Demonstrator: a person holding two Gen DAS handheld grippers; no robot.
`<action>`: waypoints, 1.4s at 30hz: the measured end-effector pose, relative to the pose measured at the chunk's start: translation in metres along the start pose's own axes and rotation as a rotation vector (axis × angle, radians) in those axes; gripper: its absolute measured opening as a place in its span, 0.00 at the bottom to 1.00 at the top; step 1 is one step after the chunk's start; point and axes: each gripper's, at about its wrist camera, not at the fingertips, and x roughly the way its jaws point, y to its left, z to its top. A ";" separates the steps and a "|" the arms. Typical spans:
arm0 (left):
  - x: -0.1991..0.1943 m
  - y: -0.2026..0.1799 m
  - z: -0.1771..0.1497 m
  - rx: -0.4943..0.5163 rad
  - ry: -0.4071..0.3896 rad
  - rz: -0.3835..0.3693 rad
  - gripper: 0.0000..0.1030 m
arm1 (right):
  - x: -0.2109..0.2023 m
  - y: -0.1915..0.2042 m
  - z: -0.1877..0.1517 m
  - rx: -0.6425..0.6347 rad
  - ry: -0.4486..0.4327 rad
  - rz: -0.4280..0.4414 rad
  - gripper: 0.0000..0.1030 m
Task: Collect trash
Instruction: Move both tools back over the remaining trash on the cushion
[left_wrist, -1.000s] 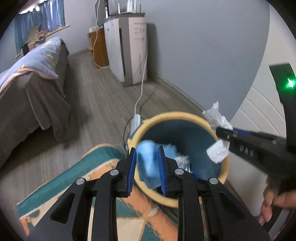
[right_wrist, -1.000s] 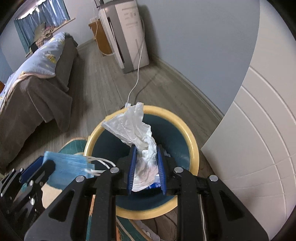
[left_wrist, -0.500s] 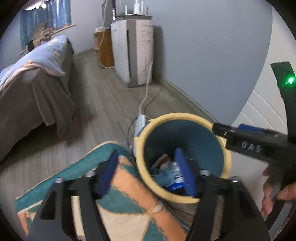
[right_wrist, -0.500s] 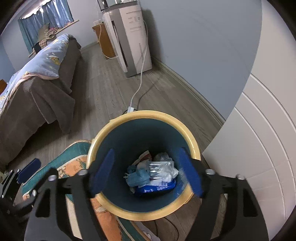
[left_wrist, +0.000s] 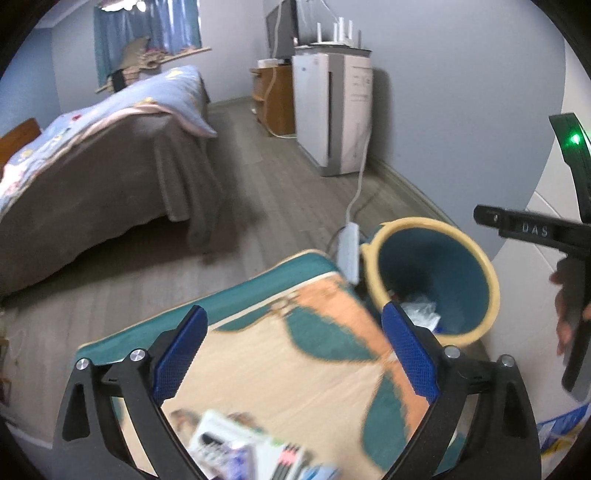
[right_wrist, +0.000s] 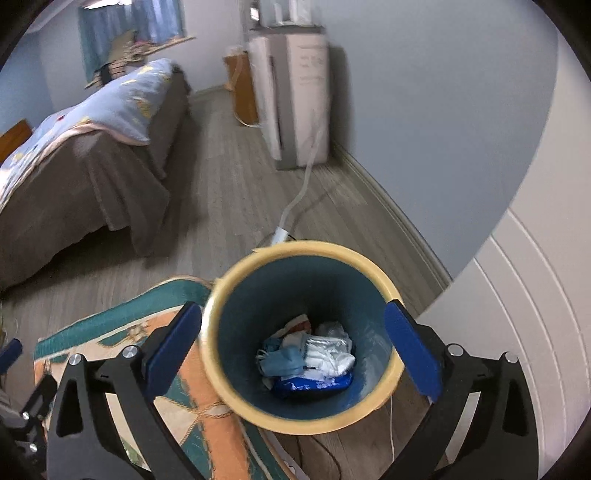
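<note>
Your right gripper (right_wrist: 293, 350) hangs over the yellow-rimmed bin (right_wrist: 380, 284), its jaws opening wide with nothing gripped; the trash (right_wrist: 310, 354) lies at the bin's bottom. Your left gripper (left_wrist: 295, 347), also opening and empty, is above the rug (left_wrist: 295, 354).

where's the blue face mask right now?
In the right wrist view, the blue face mask lies at the bottom of the trash bin, left of the crumpled white tissue.
</note>
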 end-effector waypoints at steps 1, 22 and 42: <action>-0.007 0.005 -0.004 0.000 0.000 0.009 0.92 | -0.006 0.010 -0.002 -0.032 -0.009 0.015 0.94; -0.068 0.110 -0.110 -0.038 0.091 0.191 0.93 | -0.046 0.131 -0.093 -0.214 0.109 0.169 0.94; -0.072 0.144 -0.108 -0.161 0.046 0.144 0.93 | 0.010 0.188 -0.199 -0.293 0.421 0.208 0.94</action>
